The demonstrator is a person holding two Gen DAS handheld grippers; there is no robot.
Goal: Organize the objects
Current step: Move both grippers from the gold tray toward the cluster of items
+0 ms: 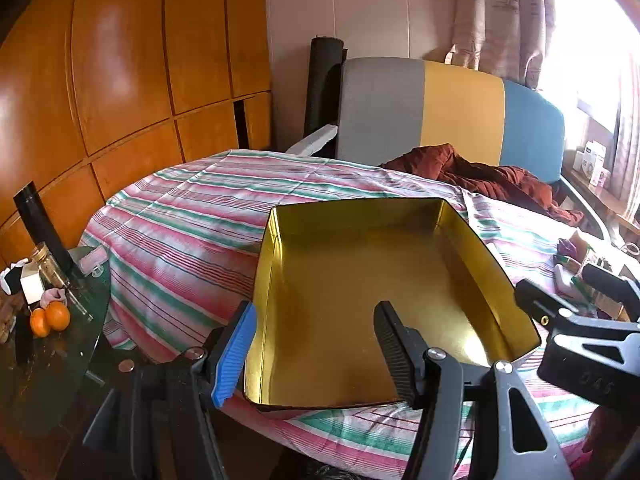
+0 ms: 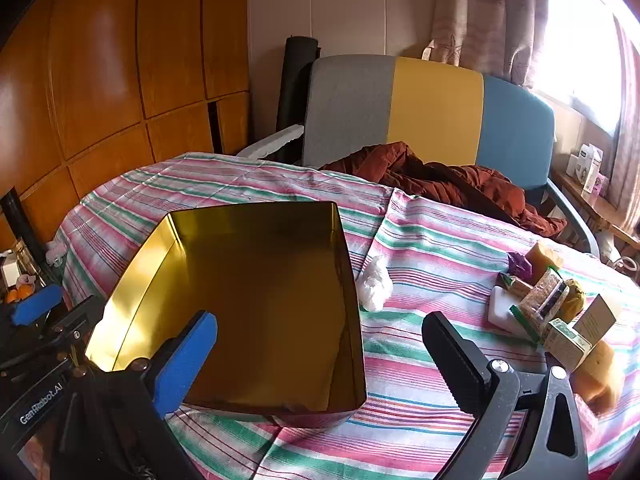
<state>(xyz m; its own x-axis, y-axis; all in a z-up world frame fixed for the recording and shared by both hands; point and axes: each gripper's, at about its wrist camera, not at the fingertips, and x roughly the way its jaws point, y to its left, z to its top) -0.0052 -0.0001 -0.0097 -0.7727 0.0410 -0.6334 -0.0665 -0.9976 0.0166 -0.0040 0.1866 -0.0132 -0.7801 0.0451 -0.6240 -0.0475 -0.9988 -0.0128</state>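
An open gold tin (image 1: pixel 360 280) (image 2: pixel 260 300) with nothing inside lies on the pink, green and white striped cloth (image 2: pixel 432 248). My left gripper (image 1: pixel 316 312) is open at the tin's near-left corner. Its blue finger is outside the left wall, its black finger shows over the tin's inside, and nothing is pressed. My right gripper (image 2: pixel 320 320) stands wide open over the tin's right wall, blue finger above the inside, black finger above the cloth. A heap of small items (image 2: pixel 560 312) (yellow sponges, little boxes, a white block) lies to the right.
A crumpled white plastic piece (image 2: pixel 374 284) lies just right of the tin. A rust-brown garment (image 2: pixel 440 180) is draped at the far edge, in front of a grey, yellow and blue chair back (image 2: pixel 432 108). A glass side table with oranges (image 1: pixel 50 318) and a jar (image 1: pixel 48 264) stands on the left.
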